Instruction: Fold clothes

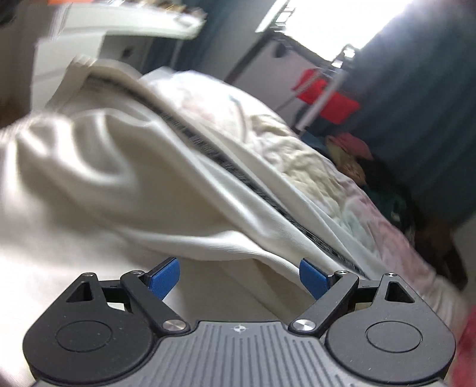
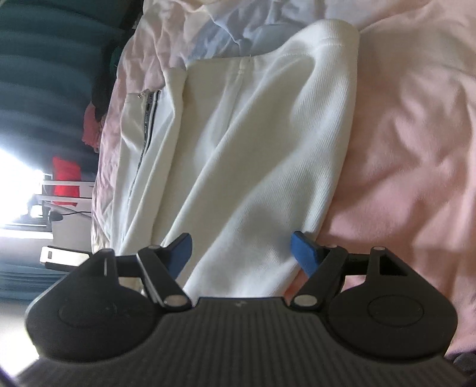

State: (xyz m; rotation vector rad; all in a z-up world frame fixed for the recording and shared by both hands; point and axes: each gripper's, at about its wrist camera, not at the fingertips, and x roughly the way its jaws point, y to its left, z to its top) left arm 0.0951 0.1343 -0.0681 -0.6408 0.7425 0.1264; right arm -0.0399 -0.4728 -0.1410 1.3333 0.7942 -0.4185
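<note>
On the bed, room beyond: blurred dark teal curtains point(image 1: 422, 98), a bright window and a red item on a rack point(image 1: 325, 95) lie past the far edge.
Bed: a rumpled pink sheet point(image 2: 410, 143) covers it and carries everything; bunched pale blue and white fabric point(image 2: 238, 26) sits at the top of the right wrist view.
Task's thing: a white ribbed garment point(image 2: 253, 143) lies on the pink sheet, spread lengthwise away from the right camera, with a seam down its middle.
Garment detail: a dark zipper point(image 2: 145, 125) runs along its left side in the right wrist view; in the left wrist view the same cloth is heaped in soft ridges with the zipper cutting diagonally across.
Left hand-held gripper point(image 1: 239, 278): blue fingers spread wide, a fold of white cloth just ahead of them, nothing pinched.
Right hand-held gripper point(image 2: 241, 251): also spread, fingers either side of the garment's near end; whether the pads touch the cloth I cannot tell.
Progress: early, by my reading. One long side looks turned over the body, but the piece is long, lumpy and unsquared.
Left to do: probably smoothing the heaped end, then folding it shorter into a neat packet.
</note>
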